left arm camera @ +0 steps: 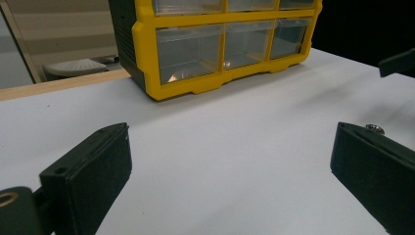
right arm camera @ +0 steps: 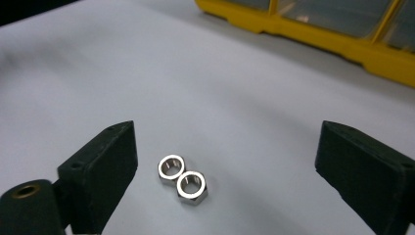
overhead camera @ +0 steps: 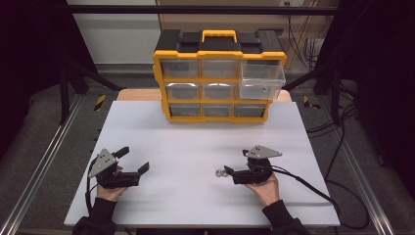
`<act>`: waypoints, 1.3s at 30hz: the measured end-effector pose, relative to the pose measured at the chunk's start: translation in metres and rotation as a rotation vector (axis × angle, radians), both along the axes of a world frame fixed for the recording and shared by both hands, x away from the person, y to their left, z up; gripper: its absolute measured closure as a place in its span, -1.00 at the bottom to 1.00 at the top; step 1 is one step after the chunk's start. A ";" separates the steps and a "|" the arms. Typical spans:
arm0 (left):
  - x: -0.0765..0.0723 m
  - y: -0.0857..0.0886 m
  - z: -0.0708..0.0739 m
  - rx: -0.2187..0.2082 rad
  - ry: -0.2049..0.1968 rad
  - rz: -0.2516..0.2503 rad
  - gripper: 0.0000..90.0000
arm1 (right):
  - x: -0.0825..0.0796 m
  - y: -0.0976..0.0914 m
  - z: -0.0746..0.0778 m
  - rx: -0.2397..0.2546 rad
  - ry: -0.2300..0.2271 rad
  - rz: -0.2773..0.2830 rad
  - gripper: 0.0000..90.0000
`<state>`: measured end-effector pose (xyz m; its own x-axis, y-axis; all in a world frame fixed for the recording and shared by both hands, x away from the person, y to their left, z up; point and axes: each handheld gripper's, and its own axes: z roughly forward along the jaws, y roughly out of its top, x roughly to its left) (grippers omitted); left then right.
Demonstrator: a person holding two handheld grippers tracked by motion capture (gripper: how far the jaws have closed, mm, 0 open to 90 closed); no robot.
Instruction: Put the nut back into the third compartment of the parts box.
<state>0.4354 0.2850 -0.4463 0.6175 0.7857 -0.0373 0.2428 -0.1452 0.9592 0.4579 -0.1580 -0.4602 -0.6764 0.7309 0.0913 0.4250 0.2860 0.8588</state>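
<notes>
Nuts: two shiny hex nuts [right arm camera: 183,179] lie flat on the white table [overhead camera: 195,137], touching each other side to side, between the right gripper's jaws and nearer the jaw seen at the left of the right gripper view.
Right gripper [overhead camera: 226,171]: jaws spread wide with neither pad on the nuts, so nothing is grasped; it is held low over the table in the person's right hand [overhead camera: 264,188], jaws pointing across the table toward the left gripper.
Nuts from above: in the high view they show as a small bright spot [overhead camera: 220,173] just off the right gripper's jaw tips.
Gap around the nuts: bare table shows between the nuts and each jaw, a narrow strip toward the nearer jaw and a broad one toward the other.
Left gripper [overhead camera: 134,161]: released, jaws wide apart with bare table between them; it sits in the person's left hand [overhead camera: 111,188], well apart from the nuts, which lie off to its right.
Beyond the right gripper: the yellow and black drawer cabinet [overhead camera: 218,78] stands at the far edge of the table, well away from both grippers.
Cabinet drawers: clear-fronted, in three rows; the top right drawer [overhead camera: 262,78] is pulled out past the others, with a small metal piece lying in it.
Cable: a black cable [overhead camera: 308,188] trails from the right gripper off the near right of the table.
</notes>
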 end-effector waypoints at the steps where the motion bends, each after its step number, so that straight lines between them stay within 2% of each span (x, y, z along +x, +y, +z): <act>1: 0.000 0.000 0.000 0.000 0.000 0.000 -0.97 | 0.001 0.002 -0.003 -0.009 0.008 0.003 -0.72; 4: 0.000 0.000 0.000 -0.001 0.002 0.001 -0.97 | 0.003 0.006 -0.011 -0.035 0.027 0.008 -0.60; 8: 0.000 0.000 0.000 0.002 0.001 0.000 -0.97 | 0.005 0.010 -0.019 -0.042 0.064 0.032 -0.49; 21: 0.000 0.000 0.000 0.000 0.002 -0.001 -0.97 | 0.008 0.015 -0.029 -0.069 0.132 0.101 0.10; 33: 0.000 0.000 0.000 0.001 0.001 -0.001 -0.97 | 0.010 0.016 -0.032 -0.087 0.151 0.143 0.47; 39: 0.000 0.000 0.000 0.001 0.002 -0.001 -0.97 | 0.010 0.016 -0.034 -0.101 0.149 0.148 0.51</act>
